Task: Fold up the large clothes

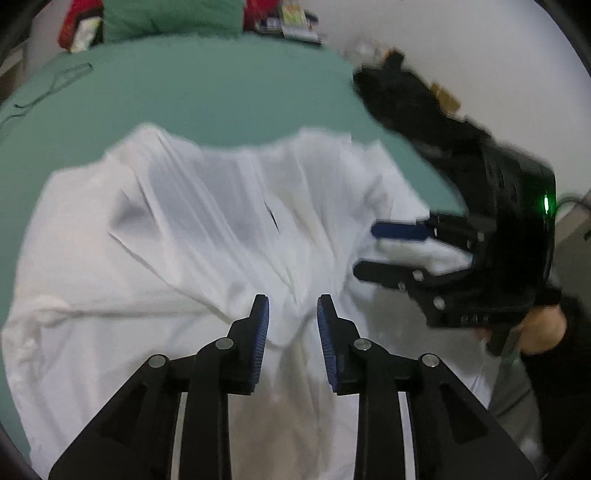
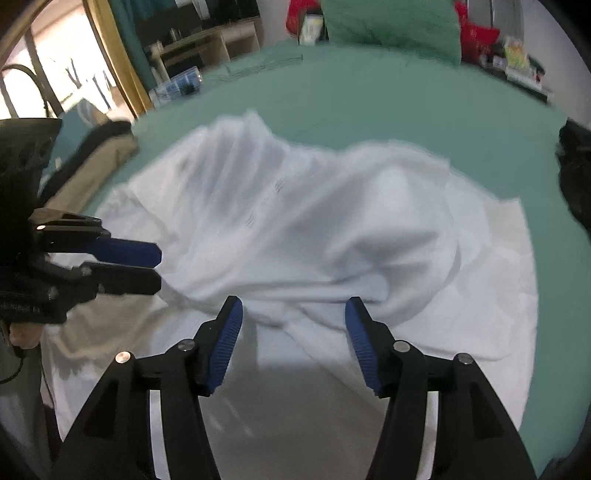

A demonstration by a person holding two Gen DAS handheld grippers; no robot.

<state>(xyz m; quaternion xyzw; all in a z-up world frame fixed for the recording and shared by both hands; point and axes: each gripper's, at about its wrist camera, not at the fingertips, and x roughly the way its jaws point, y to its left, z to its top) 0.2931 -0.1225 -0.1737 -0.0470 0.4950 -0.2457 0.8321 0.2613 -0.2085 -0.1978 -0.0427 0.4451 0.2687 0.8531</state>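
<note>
A large white garment (image 1: 177,236) lies rumpled on a green bed (image 1: 221,92); it also shows in the right wrist view (image 2: 314,221). My left gripper (image 1: 293,314) is open just above the cloth's near part, holding nothing. My right gripper (image 2: 293,314) is open wider over a raised fold, holding nothing. The right gripper also shows in the left wrist view (image 1: 369,251) at the garment's right edge, and the left gripper shows in the right wrist view (image 2: 157,266) at the left edge.
A green pillow (image 2: 391,26) and red items (image 2: 476,37) lie at the bed's head. A dark object (image 1: 399,96) sits at the bed's right edge. A beige-and-black bundle (image 2: 92,158) and shelving (image 2: 207,44) stand beside the bed on the left.
</note>
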